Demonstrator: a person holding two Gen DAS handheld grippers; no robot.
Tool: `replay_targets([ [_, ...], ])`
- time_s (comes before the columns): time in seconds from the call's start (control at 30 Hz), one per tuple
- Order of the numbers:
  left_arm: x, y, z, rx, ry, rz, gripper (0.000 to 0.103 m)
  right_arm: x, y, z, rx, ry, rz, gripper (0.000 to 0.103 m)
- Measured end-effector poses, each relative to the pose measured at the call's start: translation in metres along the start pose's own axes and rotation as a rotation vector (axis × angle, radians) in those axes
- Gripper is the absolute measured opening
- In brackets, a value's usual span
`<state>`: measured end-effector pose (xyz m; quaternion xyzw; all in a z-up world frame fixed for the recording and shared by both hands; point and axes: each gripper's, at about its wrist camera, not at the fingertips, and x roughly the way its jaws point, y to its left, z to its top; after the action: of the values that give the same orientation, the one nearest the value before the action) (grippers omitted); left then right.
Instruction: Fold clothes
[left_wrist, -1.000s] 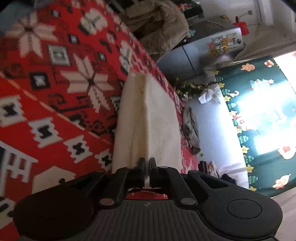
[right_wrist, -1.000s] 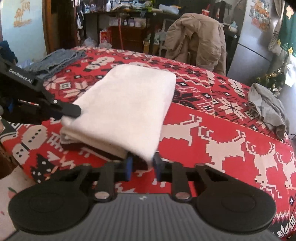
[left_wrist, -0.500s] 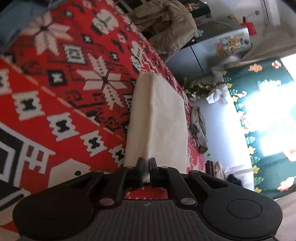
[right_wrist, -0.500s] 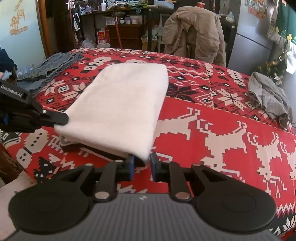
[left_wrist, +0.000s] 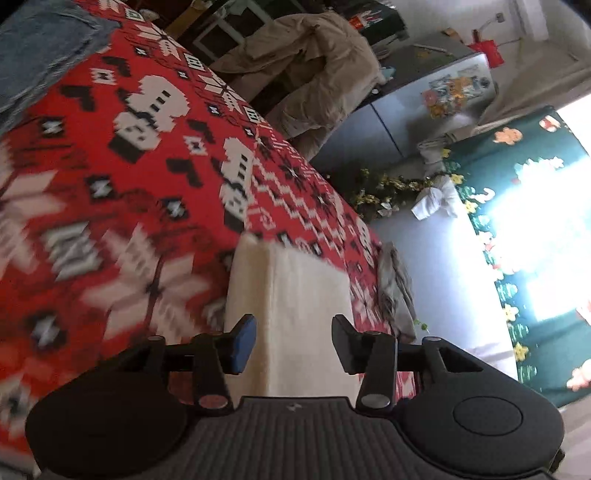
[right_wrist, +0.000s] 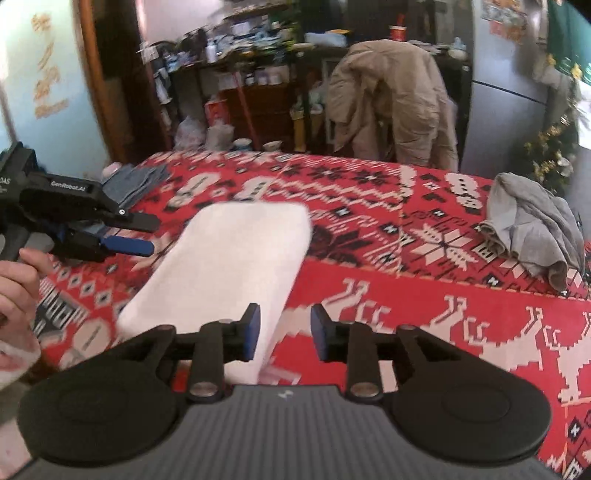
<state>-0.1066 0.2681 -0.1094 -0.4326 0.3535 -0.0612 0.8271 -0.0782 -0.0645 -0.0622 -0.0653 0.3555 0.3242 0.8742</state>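
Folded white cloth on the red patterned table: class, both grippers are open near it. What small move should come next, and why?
Probably draw both grippers back from the folded white cloth and turn toward the crumpled grey garment. The right gripper and left gripper both have their jaws apart, holding nothing; the cloth lies flat in a neat rectangle on the red tablecloth, while the grey garment lies unfolded.

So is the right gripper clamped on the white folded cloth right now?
No, the right gripper has its jaws spread apart, and the white folded cloth lies loose on the red tablecloth beside one finger.
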Motion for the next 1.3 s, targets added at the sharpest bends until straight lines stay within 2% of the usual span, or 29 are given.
replay_targets([
  [0.23, 0.028, -0.005, 0.021, 0.029, 0.000, 0.043, 0.043, 0.046, -0.012, 0.029, 0.063, 0.008, 0.019, 0.033],
  [0.33, 0.040, -0.008, 0.030, 0.042, 0.000, 0.062, 0.031, 0.063, -0.016, 0.042, 0.084, -0.001, 0.044, 0.033],
  [0.4, 0.048, -0.009, 0.036, 0.050, 0.000, 0.074, 0.014, 0.073, -0.019, 0.049, 0.099, -0.014, 0.058, 0.033],
  [0.47, 0.056, -0.011, 0.043, 0.058, 0.000, 0.086, 0.012, 0.082, -0.020, 0.056, 0.117, -0.036, 0.061, 0.033],
  [0.5, 0.060, -0.012, 0.046, 0.062, 0.000, 0.093, 0.011, 0.087, -0.020, 0.059, 0.126, -0.047, 0.062, 0.029],
  [0.53, 0.060, -0.018, 0.043, 0.105, -0.014, 0.119, 0.011, 0.090, -0.020, 0.062, 0.130, -0.062, 0.066, 0.017],
  [0.57, 0.059, -0.024, 0.039, 0.147, -0.028, 0.149, 0.010, 0.094, -0.017, 0.064, 0.129, -0.074, 0.077, 0.012],
  [0.7, 0.059, -0.033, 0.032, 0.227, -0.060, 0.222, 0.009, 0.117, -0.005, 0.067, 0.112, -0.058, 0.097, 0.007],
  [0.8, 0.061, -0.021, 0.034, 0.198, -0.054, 0.223, 0.009, 0.138, 0.001, 0.060, 0.064, -0.019, 0.008, 0.000],
  [0.97, 0.061, -0.018, 0.036, 0.185, -0.044, 0.207, 0.009, 0.144, -0.019, 0.055, 0.123, 0.009, -0.071, 0.003],
  [1.07, 0.060, -0.017, 0.036, 0.175, -0.036, 0.193, 0.009, 0.130, -0.022, 0.058, 0.152, -0.022, 0.004, 0.004],
  [1.17, 0.059, -0.010, 0.040, 0.132, -0.030, 0.162, 0.009, 0.128, -0.003, 0.064, 0.110, -0.032, 0.093, 0.004],
  [1.3, 0.058, -0.007, 0.038, 0.114, -0.041, 0.149, 0.009, 0.149, 0.027, 0.068, 0.037, -0.008, 0.102, 0.005],
])
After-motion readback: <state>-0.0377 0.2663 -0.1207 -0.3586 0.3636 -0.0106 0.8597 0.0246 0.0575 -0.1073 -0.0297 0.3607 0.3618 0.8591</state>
